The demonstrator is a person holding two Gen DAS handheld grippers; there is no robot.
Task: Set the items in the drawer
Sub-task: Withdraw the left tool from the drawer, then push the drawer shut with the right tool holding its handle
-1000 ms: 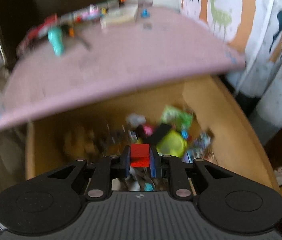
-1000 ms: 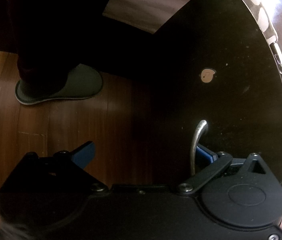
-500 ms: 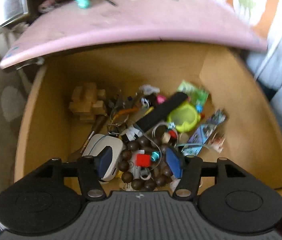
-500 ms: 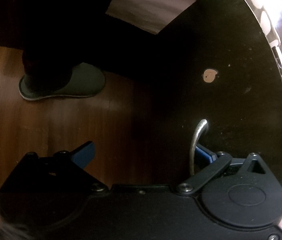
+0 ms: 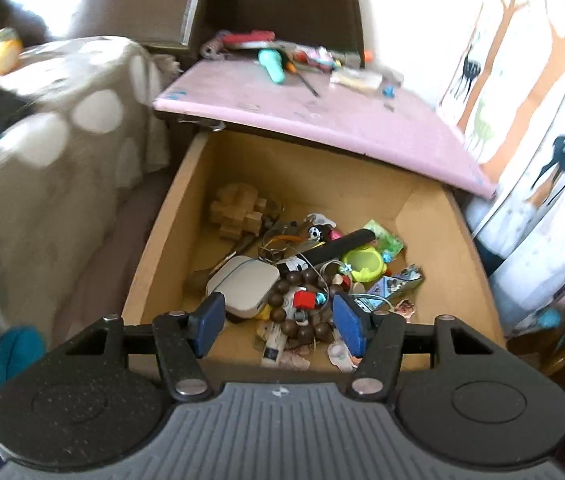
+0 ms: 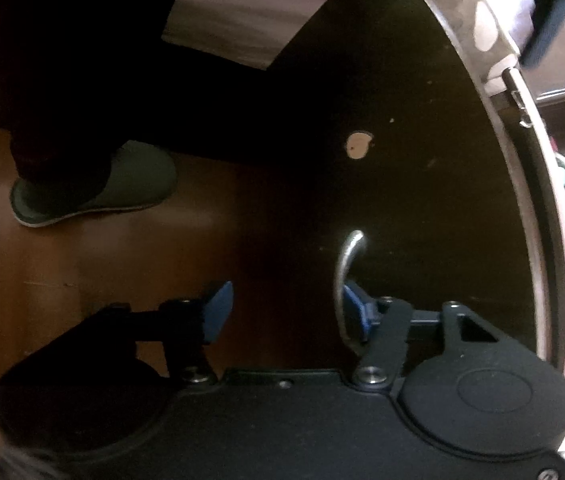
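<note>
The wooden drawer (image 5: 162,240) stands pulled open under a pink tabletop (image 5: 322,120). It holds a jumble of items. A small red block (image 5: 303,300) lies on a string of brown beads (image 5: 282,314) beside a white case (image 5: 244,284). My left gripper (image 5: 278,322) is open and empty above the drawer's front edge. My right gripper (image 6: 282,312) is open, with its right finger hooked behind the metal handle (image 6: 344,280) of the dark drawer front (image 6: 422,160).
Several small items lie on the pink tabletop, among them a teal tool (image 5: 272,65). A spotted blanket (image 5: 62,140) lies left of the drawer, a deer-print curtain (image 5: 542,120) right. A slippered foot (image 6: 94,188) stands on the wooden floor.
My left gripper opened and let the red block go into the drawer, then drew back and up. My right gripper stayed at the handle.
</note>
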